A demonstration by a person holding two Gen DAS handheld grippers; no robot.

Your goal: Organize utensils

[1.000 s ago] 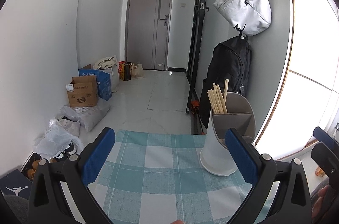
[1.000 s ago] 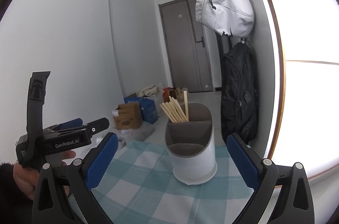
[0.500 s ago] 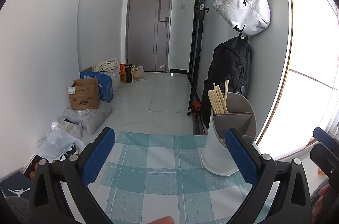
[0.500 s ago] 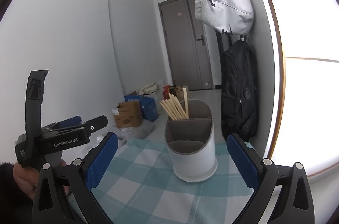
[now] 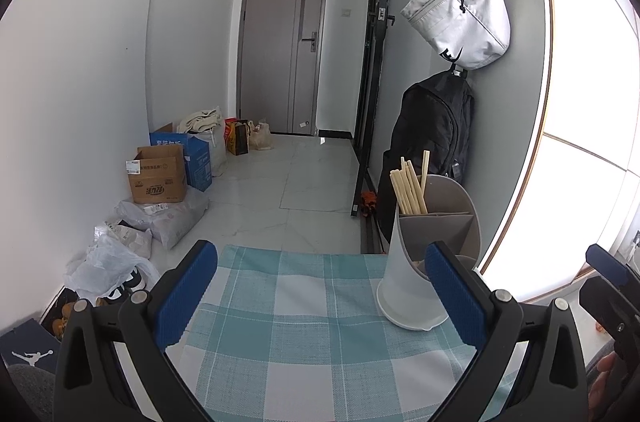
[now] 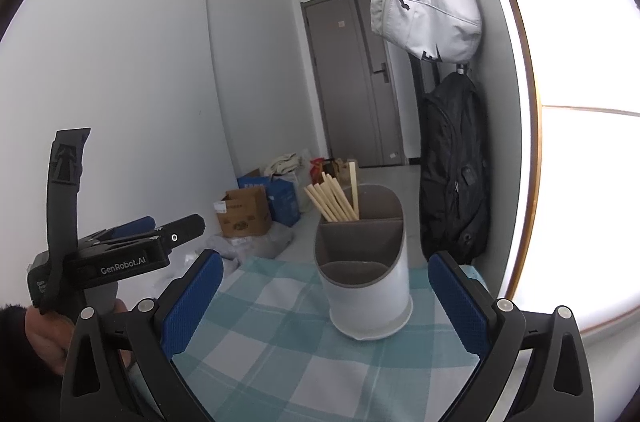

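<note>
A white utensil holder (image 5: 416, 282) with a grey divided insert stands at the far right of a teal checked tablecloth (image 5: 288, 342). Several wooden chopsticks (image 5: 408, 186) lean in its back compartment. The right wrist view shows the same holder (image 6: 368, 294) and chopsticks (image 6: 332, 200) straight ahead. My left gripper (image 5: 320, 298) is open and holds nothing; its right finger overlaps the holder's base. My right gripper (image 6: 324, 302) is open too, the holder standing beyond and between its blue pads. The left gripper's body (image 6: 120, 254) appears at the left of the right wrist view, held by a hand (image 6: 44, 334).
The tablecloth's far edge (image 5: 304, 252) drops to a tiled floor. Cardboard boxes (image 5: 160, 174) and plastic bags (image 5: 108, 266) line the left wall. A black backpack (image 5: 432, 142) and a white bag (image 5: 460, 14) hang on the right wall behind the holder.
Both views have tilted up slightly, so the holder sits a little lower in frame. Both grippers stay open; nothing was picked up.
</note>
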